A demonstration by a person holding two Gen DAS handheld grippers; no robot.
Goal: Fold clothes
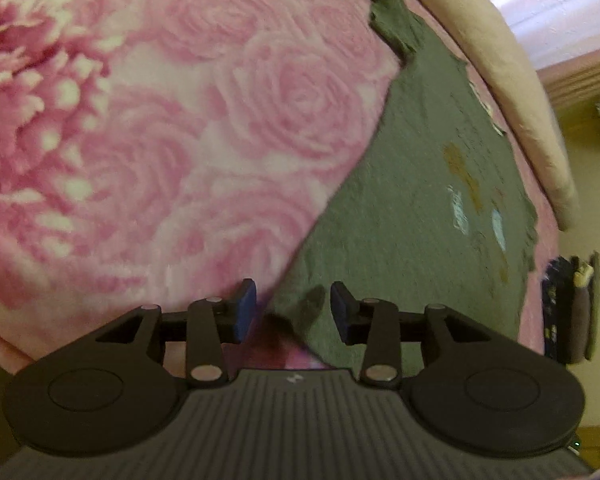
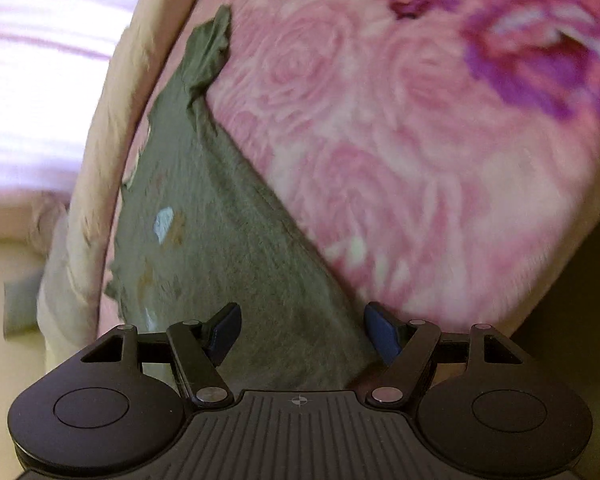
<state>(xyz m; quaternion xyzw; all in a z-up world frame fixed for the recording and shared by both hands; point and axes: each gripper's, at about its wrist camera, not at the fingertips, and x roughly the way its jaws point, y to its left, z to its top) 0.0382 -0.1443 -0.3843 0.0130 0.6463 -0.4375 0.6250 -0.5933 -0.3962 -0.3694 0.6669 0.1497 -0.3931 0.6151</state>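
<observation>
Your left gripper (image 1: 293,312) hangs with its jaws parted and nothing between the pads; the grey shirt (image 1: 412,208) lies flat on the pink rose blanket (image 1: 140,140), its near corner just below and ahead of the right-hand pad.

Your right gripper (image 2: 302,336) stands wide apart, also empty. The shirt (image 2: 228,248) runs away ahead of it, with the long straight edge passing under the right-hand pad. A sleeve (image 2: 208,52) sits crumpled at the far end.

The shirt lies close to the cream pillow (image 1: 500,80) and the edge of the bed, on the right in the left view.

Risks, judged from here:
- The blanket is plush. If you pinch deep, you may catch pile along with the shirt hem and drag the blanket up.
- Both views are blurred. A grab on the move could miss the corner.
- The far sleeve is bunched. Folding over it would trap a lump.
- Pulling toward the pillow side could slide the shirt off the bed.
</observation>
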